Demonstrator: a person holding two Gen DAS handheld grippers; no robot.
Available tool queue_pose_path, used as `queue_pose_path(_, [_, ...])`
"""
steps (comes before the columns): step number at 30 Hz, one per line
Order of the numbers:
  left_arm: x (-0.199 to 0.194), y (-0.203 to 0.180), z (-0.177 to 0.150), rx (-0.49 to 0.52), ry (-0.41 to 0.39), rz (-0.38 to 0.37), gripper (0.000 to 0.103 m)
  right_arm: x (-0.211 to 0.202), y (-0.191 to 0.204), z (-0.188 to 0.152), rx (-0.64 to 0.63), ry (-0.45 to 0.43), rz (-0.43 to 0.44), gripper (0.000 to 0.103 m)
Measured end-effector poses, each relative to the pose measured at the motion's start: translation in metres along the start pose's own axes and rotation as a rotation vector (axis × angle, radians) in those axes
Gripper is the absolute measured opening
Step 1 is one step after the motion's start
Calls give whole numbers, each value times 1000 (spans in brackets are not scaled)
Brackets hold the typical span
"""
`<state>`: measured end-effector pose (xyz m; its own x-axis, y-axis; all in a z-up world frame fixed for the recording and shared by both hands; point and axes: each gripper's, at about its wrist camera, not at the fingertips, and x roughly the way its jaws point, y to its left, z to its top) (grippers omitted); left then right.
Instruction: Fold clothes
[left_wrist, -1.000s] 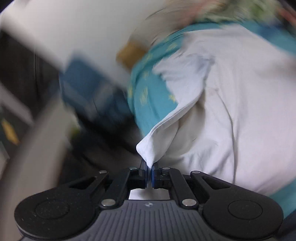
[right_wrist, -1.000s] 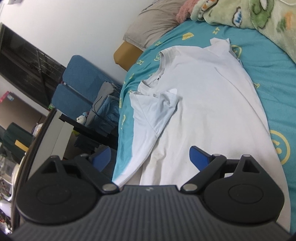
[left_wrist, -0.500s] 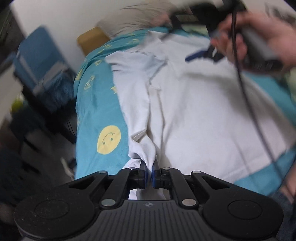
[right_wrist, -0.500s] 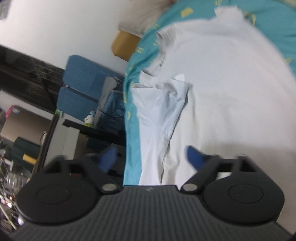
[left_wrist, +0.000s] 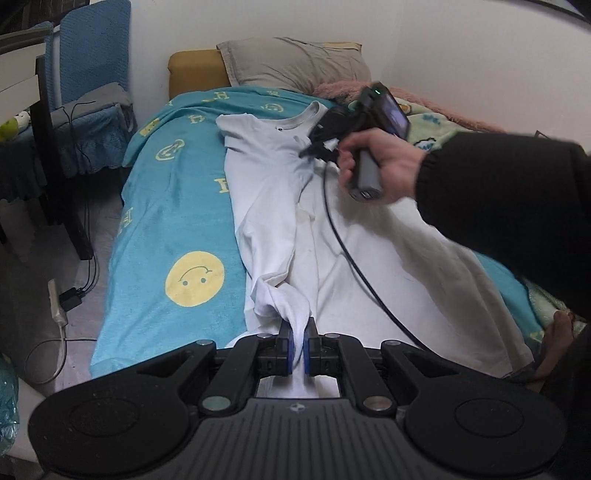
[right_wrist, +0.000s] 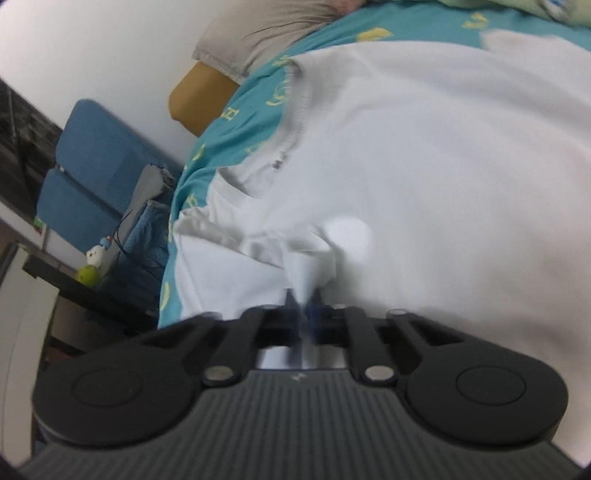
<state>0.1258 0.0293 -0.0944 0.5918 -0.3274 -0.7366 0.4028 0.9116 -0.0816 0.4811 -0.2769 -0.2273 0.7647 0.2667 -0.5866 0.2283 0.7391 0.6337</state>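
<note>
White shirt (left_wrist: 369, 251) flat on the blue blanket (left_wrist: 177, 229), left gripper (left_wrist: 297, 345) clamped on its bunched hem, right gripper (right_wrist: 305, 310) pinched on blurry folded cloth near the collar (right_wrist: 295, 122), its fingertips hidden in the left view.

Yellow letters "H" and smiley-face signs are printed on the turquoise bedspread (left_wrist: 177, 229); no other text can be read.
</note>
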Motion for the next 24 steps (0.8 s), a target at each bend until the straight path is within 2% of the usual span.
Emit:
queue_pose_path(2, [7, -3, -2, 19, 10, 57, 5, 8, 30, 15, -74, -12, 20, 8])
queue_pose_path(4, [7, -12, 2, 26, -3, 84, 5, 8, 69, 34, -154, -30, 48, 7])
queue_pose_path(7, [4, -30, 9, 13, -28, 77, 5, -19, 119, 60, -245, -153, 140, 7])
queue_pose_path(9, [11, -47, 8, 27, -10, 89, 4, -42, 127, 69, -279, -253, 187, 7])
queue_pose_path(11, [24, -63, 4, 40, 24, 88, 4, -56, 111, 70, -279, -333, 175, 7])
queue_pose_path(13, [43, -77, -2, 53, 84, 77, 4, -56, 75, 65, -245, -348, 88, 7])
queue_pose_path(16, [69, -90, -10, 76, 176, 84, 5, -39, 3, 51, -148, -267, -63, 7])
queue_pose_path(19, [80, -94, -14, 78, 209, 88, 9, -26, -49, 36, -80, -173, -132, 9])
queue_pose_path(20, [78, -94, -13, 70, 202, 86, 13, -26, -57, 33, -78, -162, -125, 9])
queue_pose_path(22, [72, -93, -11, 61, 176, 86, 29, -32, -61, 31, -98, -143, -103, 13])
queue_pose_path(23, [68, -92, -10, 57, 153, 84, 46, -35, -58, 31, -114, -128, -105, 16])
queue_pose_path(24, [63, -91, -7, 55, 124, 84, 59, -40, -53, 31, -130, -116, -106, 31])
